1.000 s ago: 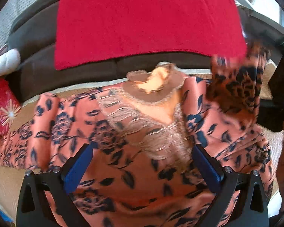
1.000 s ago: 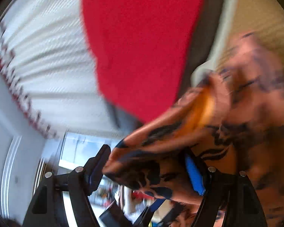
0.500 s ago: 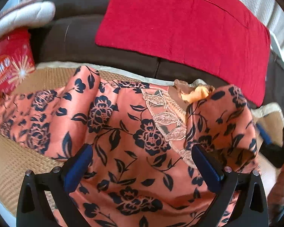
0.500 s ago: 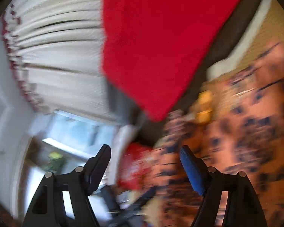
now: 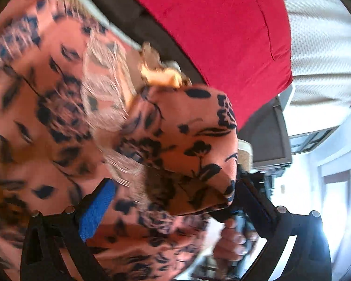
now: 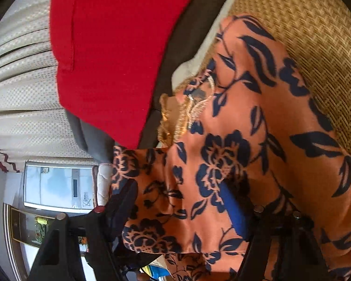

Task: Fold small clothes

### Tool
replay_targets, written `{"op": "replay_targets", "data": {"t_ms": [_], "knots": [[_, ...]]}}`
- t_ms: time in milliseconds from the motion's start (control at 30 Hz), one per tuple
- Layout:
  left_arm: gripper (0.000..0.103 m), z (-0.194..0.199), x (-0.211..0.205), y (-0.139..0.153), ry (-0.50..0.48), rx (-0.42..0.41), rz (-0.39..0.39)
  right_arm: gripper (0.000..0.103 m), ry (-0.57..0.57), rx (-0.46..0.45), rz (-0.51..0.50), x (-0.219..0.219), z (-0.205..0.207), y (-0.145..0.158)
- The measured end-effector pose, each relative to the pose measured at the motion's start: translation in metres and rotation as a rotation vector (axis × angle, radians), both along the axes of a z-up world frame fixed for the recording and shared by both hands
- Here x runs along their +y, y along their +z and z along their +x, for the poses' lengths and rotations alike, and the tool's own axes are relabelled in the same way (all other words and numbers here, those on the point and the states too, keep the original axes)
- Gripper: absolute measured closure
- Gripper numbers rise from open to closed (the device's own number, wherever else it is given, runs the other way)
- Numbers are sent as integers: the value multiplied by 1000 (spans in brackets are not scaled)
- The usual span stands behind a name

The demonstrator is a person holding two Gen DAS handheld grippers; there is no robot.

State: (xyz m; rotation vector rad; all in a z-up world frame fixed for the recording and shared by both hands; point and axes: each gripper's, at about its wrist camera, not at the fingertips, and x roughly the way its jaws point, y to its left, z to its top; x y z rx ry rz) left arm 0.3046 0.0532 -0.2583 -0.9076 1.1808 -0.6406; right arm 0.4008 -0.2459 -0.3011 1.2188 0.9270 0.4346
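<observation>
Fabric fills the left wrist view: a salmon blouse printed with navy flowers, spread out flat, its pale lace neckline blurred by motion. Toward the middle, one side flap of the blouse is turned over onto the body, probably the first fold being laid inward. The left tool hangs over the garment with its fingers wide apart and gripping nothing; its blue pad shows on the left, and the turned-over flap covers the tip of its right finger. It looks placed to steady or smooth the cloth, not to lift it. Below the flap, the person's hand grips a dark handle, likely that of the other tool. Behind, a dark backrest carries a red cloth, and a cream curtain hangs at the far right.

From the right wrist view, curtain and a bright window sit at the left and the red cloth hangs above the middle. The right tool stands fairly wide, with a bunched fold of the blouse between its fingers. Its jaws have just been closing on that fold, though whether the pads press the cloth yet cannot be told. To the right, the blouse lies on a woven straw mat, which gives a flat surface for folding. The fold seems early: only one side is turned in, and the rest of the garment lies open.
</observation>
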Motion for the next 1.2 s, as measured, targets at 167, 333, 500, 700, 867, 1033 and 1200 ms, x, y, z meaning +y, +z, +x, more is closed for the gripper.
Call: {"op": "replay_targets", "data": {"t_ms": [167, 333, 500, 700, 867, 1033, 1200], "knots": [[1, 11, -26, -7, -33, 49, -160, 37, 11, 25, -4, -6, -1, -11], [1, 26, -38, -13, -19, 75, -246, 37, 8, 19, 3, -8, -3, -1], [1, 36, -42, -33, 16, 136, -289, 37, 6, 17, 21, -5, -2, 0], [43, 46, -44, -44, 52, 154, -278, 37, 6, 16, 29, -9, -4, -1], [86, 46, -31, -33, 95, 67, -250, 38, 3, 20, 16, -11, -6, 0], [91, 40, -22, 4, 71, -64, -115, 38, -7, 25, 15, -11, -7, 1], [95, 29, -6, 24, 40, -133, -82, 38, -17, 28, 0, -10, -7, 1]]}}
